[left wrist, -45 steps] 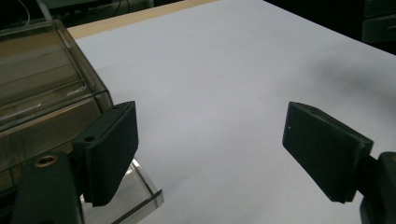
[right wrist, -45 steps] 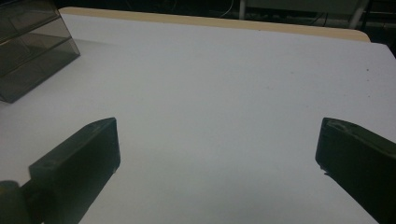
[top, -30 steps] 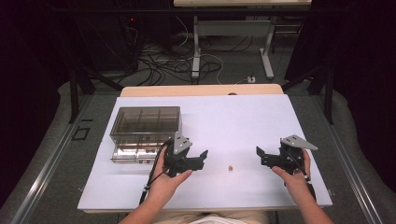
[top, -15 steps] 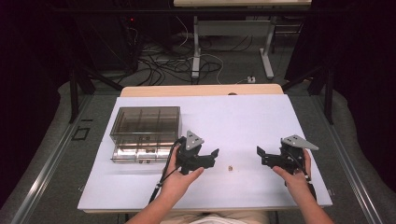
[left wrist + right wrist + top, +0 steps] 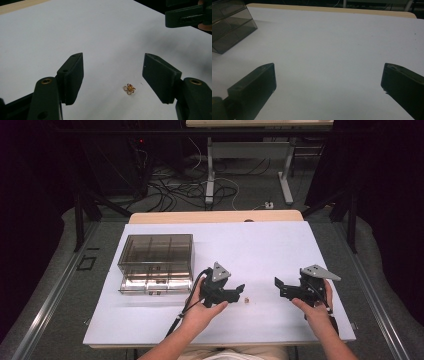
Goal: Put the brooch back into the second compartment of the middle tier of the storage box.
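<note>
Reaching for: we see a tiny gold wire trinket [image 5: 129,88] lying on the white bench [image 5: 280,250], just ahead of the left tool [image 5: 240,290] and between its jaws in the left gripper view.
Handling: we judge it very light, thin and easily bent, apt to skid or flick away; we would pinch it across its middle, pads low to the bench.
Left tool: jaws apart and have just been closing, the trinket between them but untouched.
Right tool [image 5: 278,285]: jaws wide apart, nothing between them, well to the right of the trinket.
Further out: a smoky clear drawer box [image 5: 156,262] stands at the left of the bench.
Hard to make out: in the high view the trinket is a mere speck [image 5: 246,300]; we cannot tell its exact form.
</note>
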The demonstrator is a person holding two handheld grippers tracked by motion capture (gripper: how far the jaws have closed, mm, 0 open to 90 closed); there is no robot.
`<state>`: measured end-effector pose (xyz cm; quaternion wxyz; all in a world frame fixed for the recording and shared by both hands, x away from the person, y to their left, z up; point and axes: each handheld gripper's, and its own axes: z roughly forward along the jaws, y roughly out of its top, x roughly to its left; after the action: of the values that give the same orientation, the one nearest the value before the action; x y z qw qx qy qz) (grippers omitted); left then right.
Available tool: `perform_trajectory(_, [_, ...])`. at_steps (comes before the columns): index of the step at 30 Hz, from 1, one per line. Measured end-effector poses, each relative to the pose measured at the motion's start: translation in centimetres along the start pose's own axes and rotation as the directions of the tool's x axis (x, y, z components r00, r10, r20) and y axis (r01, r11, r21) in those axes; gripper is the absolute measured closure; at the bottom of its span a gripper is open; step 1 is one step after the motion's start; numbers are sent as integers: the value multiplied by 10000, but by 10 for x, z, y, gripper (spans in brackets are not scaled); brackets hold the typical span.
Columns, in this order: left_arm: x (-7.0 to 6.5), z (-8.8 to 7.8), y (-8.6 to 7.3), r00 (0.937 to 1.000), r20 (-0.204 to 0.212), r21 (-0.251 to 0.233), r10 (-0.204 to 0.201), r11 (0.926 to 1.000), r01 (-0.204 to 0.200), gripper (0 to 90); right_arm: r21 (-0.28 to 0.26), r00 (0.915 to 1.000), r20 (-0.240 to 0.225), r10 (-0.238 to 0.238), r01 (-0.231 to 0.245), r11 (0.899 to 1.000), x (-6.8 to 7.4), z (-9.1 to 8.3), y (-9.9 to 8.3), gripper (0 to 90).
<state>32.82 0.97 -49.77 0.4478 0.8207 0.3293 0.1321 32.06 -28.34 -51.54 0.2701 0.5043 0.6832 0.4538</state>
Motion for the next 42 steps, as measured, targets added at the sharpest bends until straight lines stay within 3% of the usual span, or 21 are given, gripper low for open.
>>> perform_trajectory(3, [-1, 6, -1, 9995, 298, 14, 93, 10000, -93, 346, 94, 10000, -9, 29, -29, 10000, 0, 0, 0, 0])
perform_trajectory(7, [-1, 13, -2, 9982, 474, 291, 368, 9988, -383, 346, 28, 9999, -58, 112, -111, 9999, -1, 0, 0, 0])
perform_trajectory(17, [-2, 32, -6, 9943, 899, 625, 572, 9961, -630, 357, 62, 9997, -78, 210, -210, 9998, -1, 1, -1, 0])
perform_trajectory(21, [-4, 38, -8, 9924, 964, 841, 764, 9929, -846, 357, 50, 9998, -74, 208, -207, 9998, -1, 1, -1, 0])
perform_trajectory(27, [-8, 48, -13, 9907, 1177, 994, 689, 9918, -808, 358, 61, 9997, -70, 233, -233, 9997, -1, 2, -2, 0])
perform_trajectory(31, [-9, 53, -17, 9867, 1302, 1262, 975, 9854, -1141, 364, 52, 9996, -63, 266, -266, 9996, -1, 2, -2, 0])
perform_trajectory(32, [-10, 55, -18, 9876, 1332, 1303, 830, 9864, -1005, 364, 57, 9996, -72, 264, -263, 9996, -1, 2, -2, 0])
perform_trajectory(42, [-12, 65, -23, 9821, 1525, 1439, 1103, 9807, -1325, 385, 182, 9997, -118, 213, -210, 9996, -2, 2, -2, 0])
